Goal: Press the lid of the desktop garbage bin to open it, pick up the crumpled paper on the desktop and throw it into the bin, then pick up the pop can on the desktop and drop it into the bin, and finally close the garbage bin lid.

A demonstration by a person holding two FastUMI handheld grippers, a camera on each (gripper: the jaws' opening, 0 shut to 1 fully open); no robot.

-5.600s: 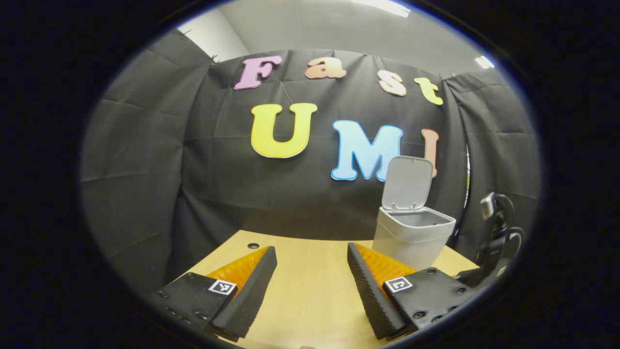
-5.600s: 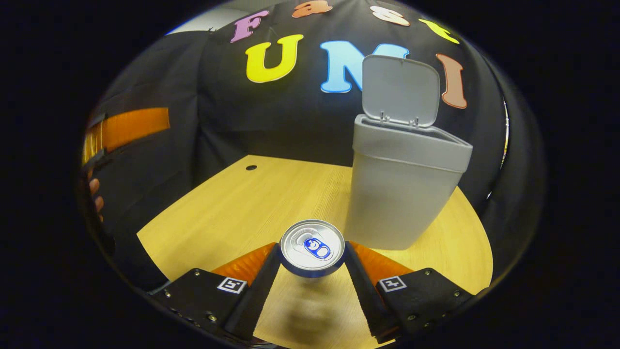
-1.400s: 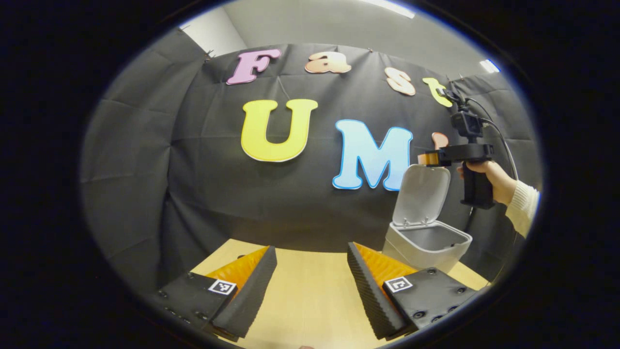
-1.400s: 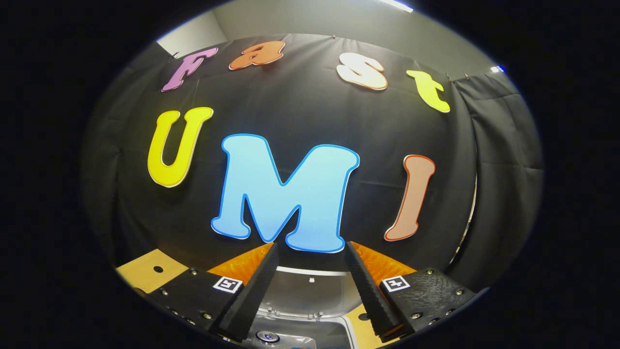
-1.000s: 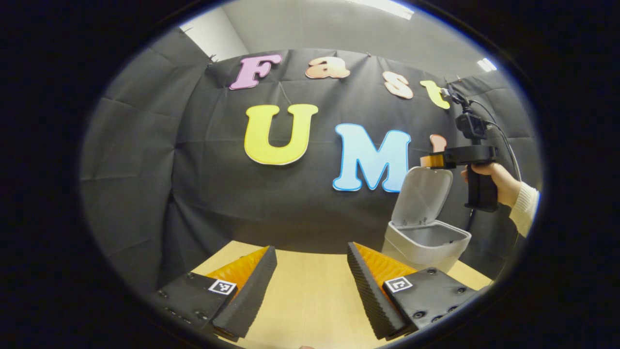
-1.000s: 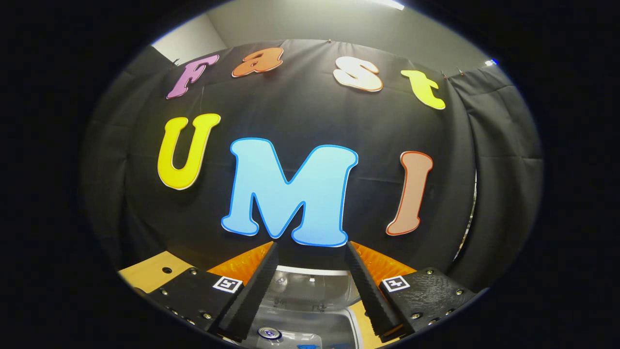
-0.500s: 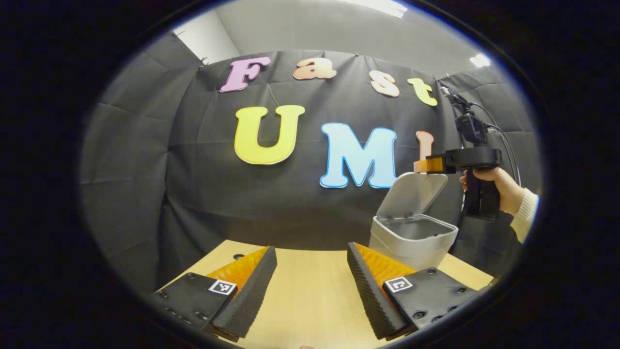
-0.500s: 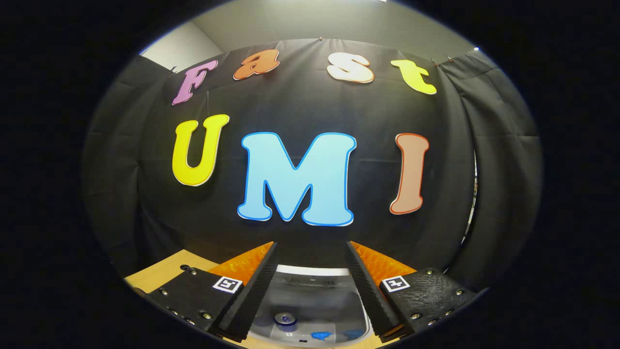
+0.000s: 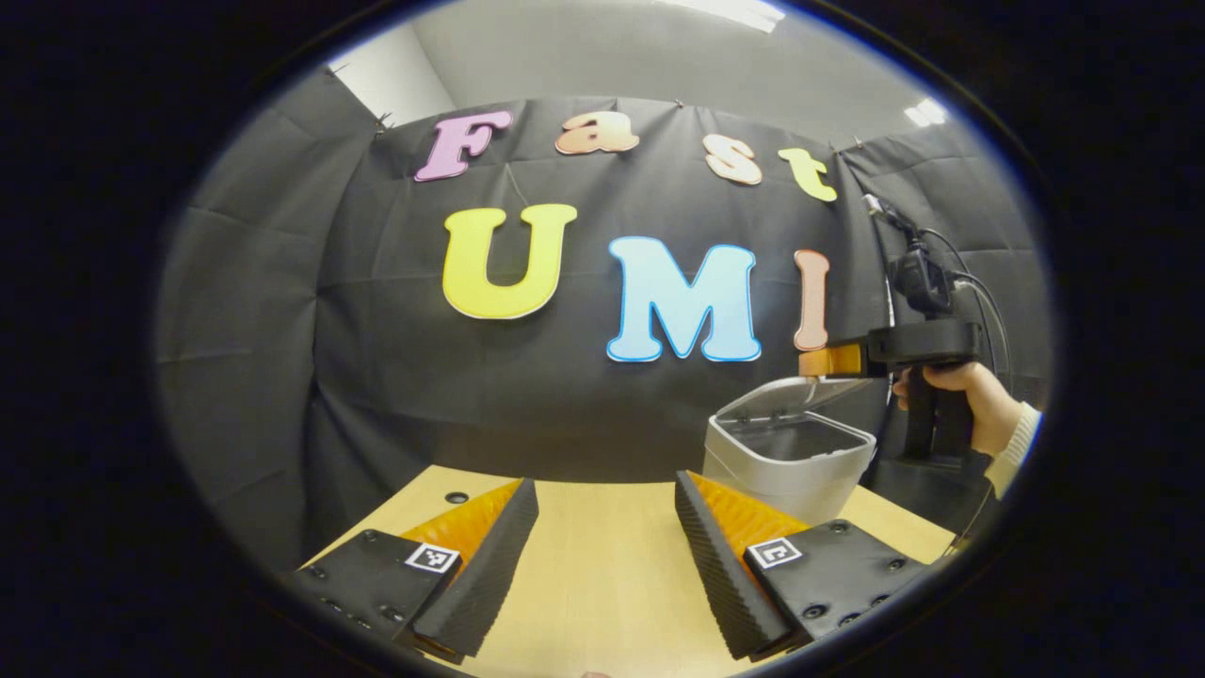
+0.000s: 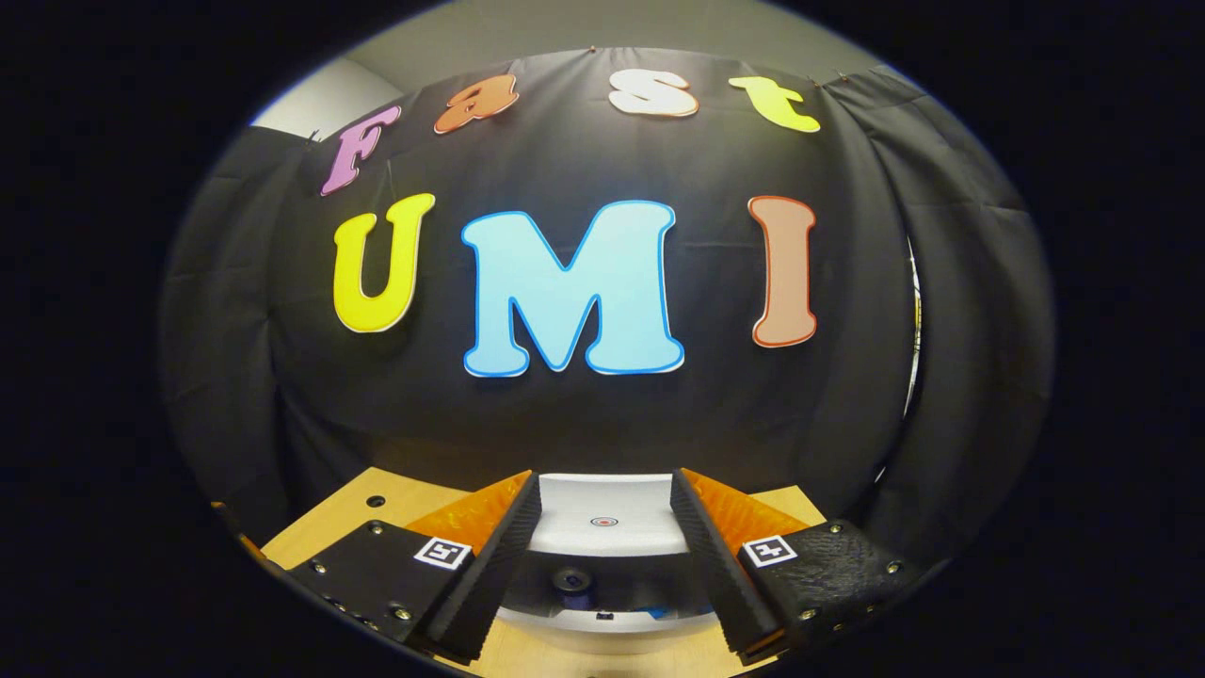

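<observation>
Near the worktop's [image 9: 602, 574] far right corner, the right gripper [image 9: 817, 362] touches the bin's [image 9: 786, 468] half-lowered lid [image 9: 786, 393], seemingly pressing; both grippers gape empty, the left gripper [image 9: 607, 546] apart.

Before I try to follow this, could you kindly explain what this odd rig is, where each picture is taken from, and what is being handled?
There is no robot arm here: a person holds a two-finger gripper in each hand, and a fisheye camera rides on each one, looking forward along its fingers.

In the left gripper view, the left gripper hangs open over the wooden table with nothing between its fingers. Farther off, a hand holds the right gripper on top of the lid of the grey desktop garbage bin; the lid is nearly down, not quite shut.

In the right gripper view, the right gripper is open and holds nothing. Between its fingers you see the lid and, through the gap beneath it, the pop can inside the bin.
</observation>
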